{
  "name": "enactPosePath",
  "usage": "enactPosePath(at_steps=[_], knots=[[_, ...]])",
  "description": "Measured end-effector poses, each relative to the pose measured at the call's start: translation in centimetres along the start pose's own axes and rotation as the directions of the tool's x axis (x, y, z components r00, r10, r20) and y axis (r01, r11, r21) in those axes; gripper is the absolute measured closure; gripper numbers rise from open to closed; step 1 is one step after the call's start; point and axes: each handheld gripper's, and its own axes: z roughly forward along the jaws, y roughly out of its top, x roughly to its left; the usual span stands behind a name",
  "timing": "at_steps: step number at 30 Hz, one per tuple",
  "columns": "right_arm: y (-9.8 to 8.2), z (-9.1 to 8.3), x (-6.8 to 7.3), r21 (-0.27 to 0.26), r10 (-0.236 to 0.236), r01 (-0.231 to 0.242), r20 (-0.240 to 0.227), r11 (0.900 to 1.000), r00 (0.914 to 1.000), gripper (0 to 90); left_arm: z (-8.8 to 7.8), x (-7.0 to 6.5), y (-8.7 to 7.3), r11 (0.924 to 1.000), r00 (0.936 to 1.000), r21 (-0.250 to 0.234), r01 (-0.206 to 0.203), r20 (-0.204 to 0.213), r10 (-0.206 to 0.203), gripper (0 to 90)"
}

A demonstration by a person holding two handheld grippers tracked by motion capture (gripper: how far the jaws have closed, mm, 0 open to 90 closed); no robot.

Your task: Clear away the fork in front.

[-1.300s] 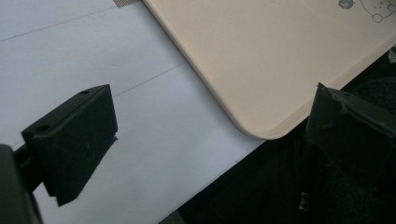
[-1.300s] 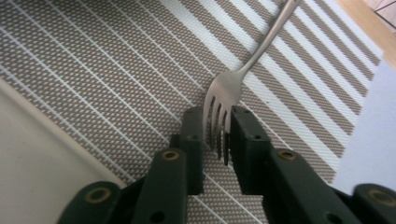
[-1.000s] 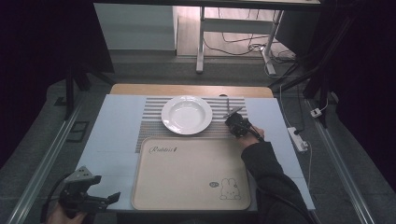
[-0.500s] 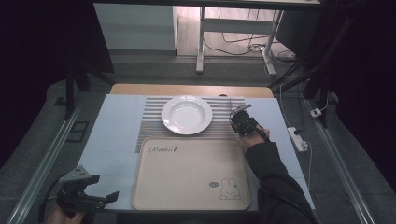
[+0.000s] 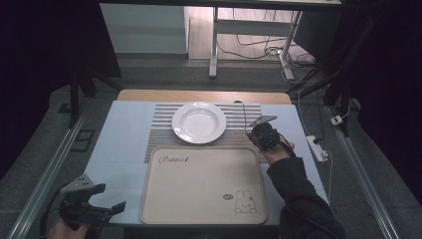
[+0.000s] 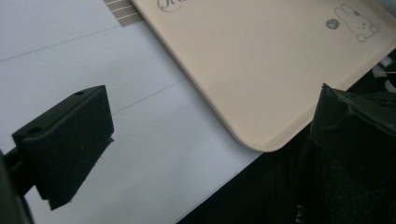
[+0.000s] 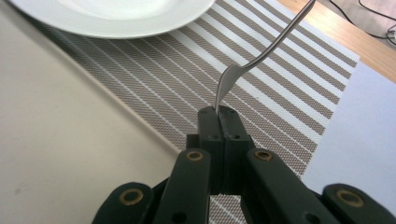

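Near left corner: left gripper held low at the table's near edge, jaws spread wide with nothing between them. It points toward the near left corner of the tray and touches nothing; judged to be parked out of the way.

Near centre: beige tray with a rabbit print and script lettering, set square to the table's near edge. Nothing on it. It lies partly on the pale blue mat and partly over the near edge of the striped placemat.

Right, just past the tray's far right corner: right gripper, dark sleeve trailing back to the near edge. In the right gripper view its jaws are pinched tight on the broad end of a piece of metal cutlery; the slim handle slants up and away over the placemat. Fork or spoon: cannot tell, the head is hidden between the pads. It appears to be off the mat, probably in carry.

Far centre: white deep plate on the placemat, empty.
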Motion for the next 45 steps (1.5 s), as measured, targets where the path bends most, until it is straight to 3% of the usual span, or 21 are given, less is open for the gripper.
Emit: enactPosePath(at_steps=[10,15,22,28,37,41,42,44,45], knots=[[-0.7,-2.6,1.7,-0.049,-0.01,0.008,-0.053,0.999,0.9985,89.9,0.9,0.0,0.8,0.9988,0.9975,-0.005,-0.049,0.05,0.049,0.0],[-1.5,-4.4,2.5,-0.08,-0.014,0.006,-0.095,0.997,0.9954,89.9,1.7,-0.1,1.3,0.9974,0.9919,0.005,-0.072,0.105,0.071,0.0],[-2.9,-6.7,3.6,-0.121,-0.033,0.014,-0.155,0.993,0.9875,89.9,2.7,-0.1,2.2,0.9956,0.9854,0.006,-0.093,0.144,0.091,0.0],[-3.7,-7.6,4.7,-0.13,-0.057,0.031,-0.203,0.991,0.9774,89.9,3.6,-0.1,3.1,0.9936,0.9769,-0.005,-0.113,0.182,0.112,0.3],[-4.2,-8.4,7.2,-0.146,-0.111,0.069,-0.3,0.987,0.9474,89.9,6.0,-0.3,5.4,0.9811,0.9618,0.019,-0.193,0.202,0.185,0.3],[-4.4,-8.4,8.5,-0.15,-0.154,0.108,-0.347,0.983,0.9252,89.9,7.1,-0.9,6.4,0.9717,0.951,0.038,-0.233,0.218,0.219,0.0],[-4.4,-8.4,8.8,-0.151,-0.168,0.12,-0.357,0.981,0.9189,89.9,7.1,-0.9,6.4,0.9717,0.951,0.038,-0.233,0.218,0.219,0.0],[-4.4,-8.4,9.3,-0.156,-0.183,0.131,-0.386,0.979,0.9044,89.9,7.8,-1.3,7.1,0.964,0.9413,0.045,-0.262,0.233,0.245,0.0],[-4.4,-8.4,9.6,-0.158,-0.189,0.136,-0.396,0.978,0.8986,89.9,7.8,-1.3,7.1,0.964,0.9413,0.045,-0.262,0.233,0.245,0.0]])
